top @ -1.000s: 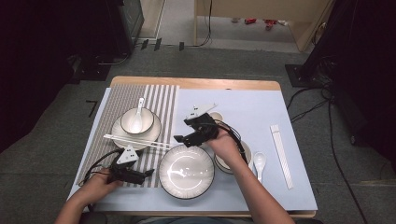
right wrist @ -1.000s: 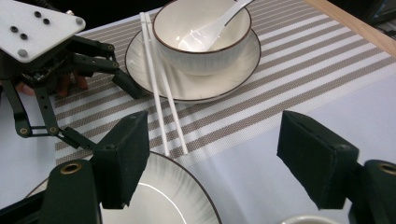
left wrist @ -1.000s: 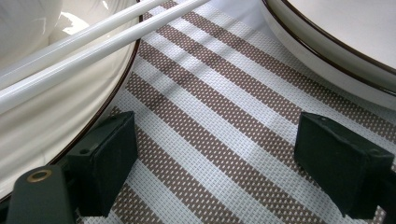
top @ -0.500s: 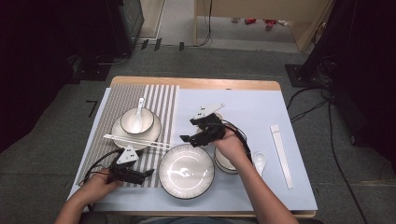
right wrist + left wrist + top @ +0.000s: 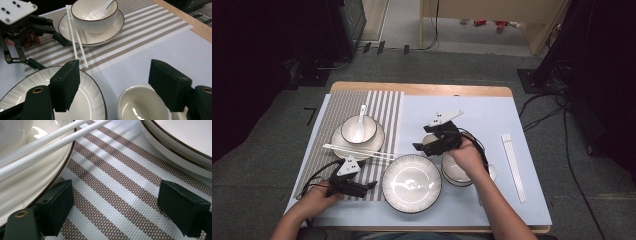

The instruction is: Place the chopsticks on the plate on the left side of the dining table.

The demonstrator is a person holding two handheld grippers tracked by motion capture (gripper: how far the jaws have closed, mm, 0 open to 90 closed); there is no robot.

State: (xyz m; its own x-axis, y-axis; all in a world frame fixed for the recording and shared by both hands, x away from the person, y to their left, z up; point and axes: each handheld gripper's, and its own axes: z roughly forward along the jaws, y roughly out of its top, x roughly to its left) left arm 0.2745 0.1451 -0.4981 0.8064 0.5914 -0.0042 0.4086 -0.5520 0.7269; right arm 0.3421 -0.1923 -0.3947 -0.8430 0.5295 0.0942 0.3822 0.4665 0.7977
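While your right gripper point(image 5: 426, 142) hovers wide open and empty over the small bowl point(image 5: 143, 105), just right of the plate point(image 5: 411, 183), your left gripper point(image 5: 371, 186) rests open and empty on the striped mat point(image 5: 120, 182) near the chopsticks point(image 5: 357, 150).

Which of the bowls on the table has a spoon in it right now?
The bowl on the striped mat, standing on a plate, holds a white spoon. The bowl under the right gripper has no spoon inside.
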